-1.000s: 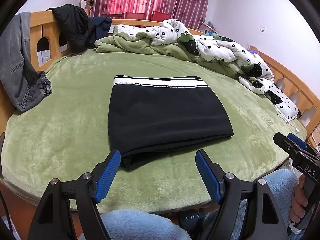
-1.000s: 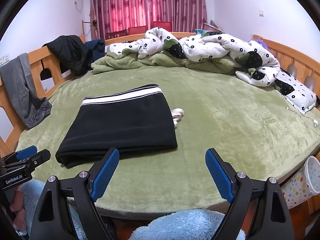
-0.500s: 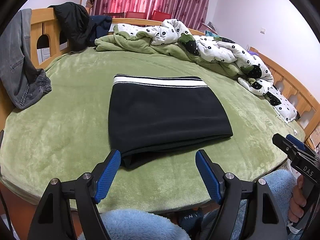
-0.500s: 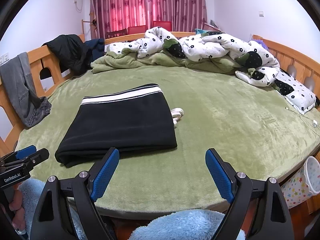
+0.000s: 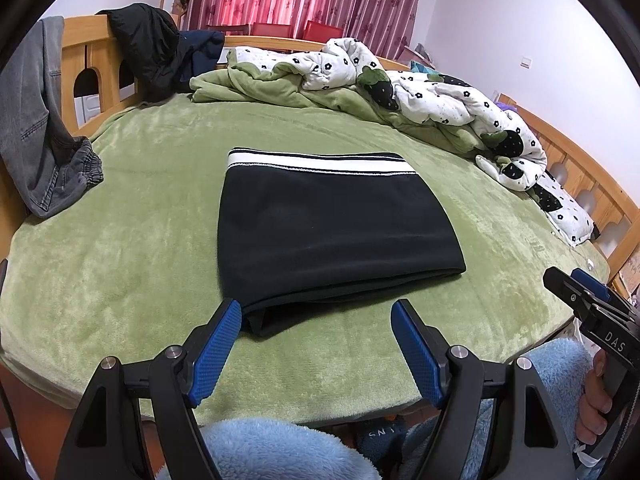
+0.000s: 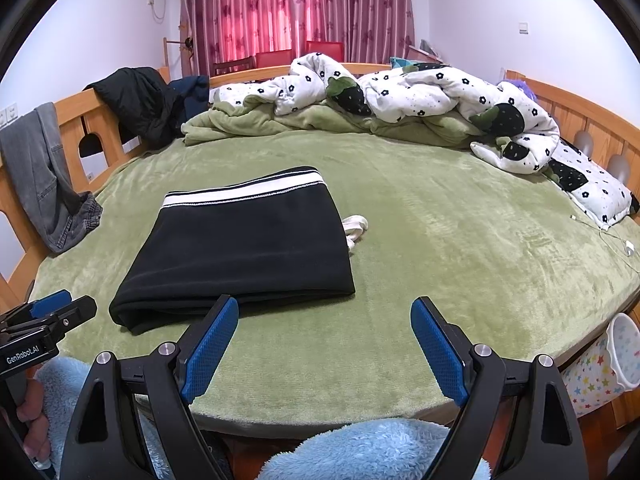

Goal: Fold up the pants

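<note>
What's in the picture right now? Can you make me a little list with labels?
pants: black pants folded flat on the bed, white waistband at the far end
drawstring: white drawstring sticking out beside the pants
left gripper: left gripper open, holding nothing, near the pants' front edge
right gripper: right gripper open, holding nothing
jeans: grey jeans hanging on the rail
quilt: flowery quilt bunched at the far side

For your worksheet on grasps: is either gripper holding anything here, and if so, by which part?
Nothing is held. The left gripper and right gripper are both open, short of the folded black pants on the bed.
</note>
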Demonstrator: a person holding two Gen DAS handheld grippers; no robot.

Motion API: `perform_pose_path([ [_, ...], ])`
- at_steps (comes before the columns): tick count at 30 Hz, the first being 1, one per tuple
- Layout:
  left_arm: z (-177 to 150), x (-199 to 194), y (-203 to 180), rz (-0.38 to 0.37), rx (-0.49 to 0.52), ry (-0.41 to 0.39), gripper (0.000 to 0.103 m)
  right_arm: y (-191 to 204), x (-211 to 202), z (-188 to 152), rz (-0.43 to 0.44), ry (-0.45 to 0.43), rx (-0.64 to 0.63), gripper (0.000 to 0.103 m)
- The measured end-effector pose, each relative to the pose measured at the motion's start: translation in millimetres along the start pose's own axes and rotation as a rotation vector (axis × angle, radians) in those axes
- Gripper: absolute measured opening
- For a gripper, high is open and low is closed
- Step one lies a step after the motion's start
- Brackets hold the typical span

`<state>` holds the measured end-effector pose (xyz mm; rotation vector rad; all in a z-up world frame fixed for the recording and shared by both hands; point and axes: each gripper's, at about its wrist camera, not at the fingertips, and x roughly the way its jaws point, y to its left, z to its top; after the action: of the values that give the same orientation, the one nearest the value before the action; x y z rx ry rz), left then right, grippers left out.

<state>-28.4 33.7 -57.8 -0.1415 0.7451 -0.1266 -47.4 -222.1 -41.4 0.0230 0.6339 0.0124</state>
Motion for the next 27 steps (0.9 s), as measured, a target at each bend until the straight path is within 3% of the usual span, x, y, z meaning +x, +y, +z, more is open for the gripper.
perform_pose_path([
  [27,-2,0,3,0.014,0.004,0.002,0.076,-10,-2,-3,0.009,-0.007,-0.004,0.087],
])
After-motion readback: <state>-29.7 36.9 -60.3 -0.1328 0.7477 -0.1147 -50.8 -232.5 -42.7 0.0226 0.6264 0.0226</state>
